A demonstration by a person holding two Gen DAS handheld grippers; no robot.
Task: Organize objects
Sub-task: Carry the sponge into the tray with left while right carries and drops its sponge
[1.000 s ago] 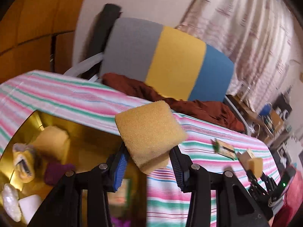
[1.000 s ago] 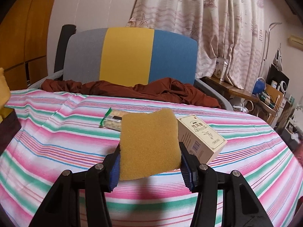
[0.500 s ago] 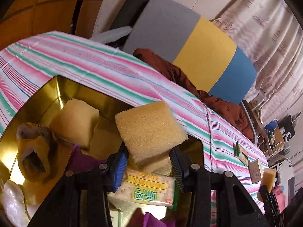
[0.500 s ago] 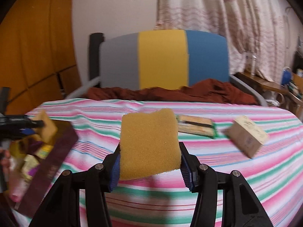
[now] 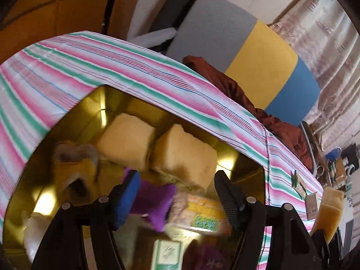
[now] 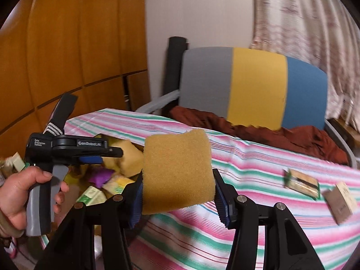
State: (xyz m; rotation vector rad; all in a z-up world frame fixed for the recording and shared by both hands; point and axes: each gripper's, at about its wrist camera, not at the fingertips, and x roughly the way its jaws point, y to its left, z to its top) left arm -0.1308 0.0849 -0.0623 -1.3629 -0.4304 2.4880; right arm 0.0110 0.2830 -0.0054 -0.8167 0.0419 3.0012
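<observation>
yellow sponge (image 6: 177, 171) clamped in right tool (image 6: 177, 196), left tool (image 5: 175, 199) opening, nothing gripped, over gold tin (image 5: 67, 132)

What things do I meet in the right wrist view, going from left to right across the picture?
Hand holding the left gripper → sponge in the right gripper → green-edged packet → small cardboard box.

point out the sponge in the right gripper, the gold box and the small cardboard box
sponge (image 6: 177, 171), right wrist view, front face
gold box (image 5: 67, 126), left wrist view, inner wall
small cardboard box (image 6: 340, 199), right wrist view, top face
</observation>
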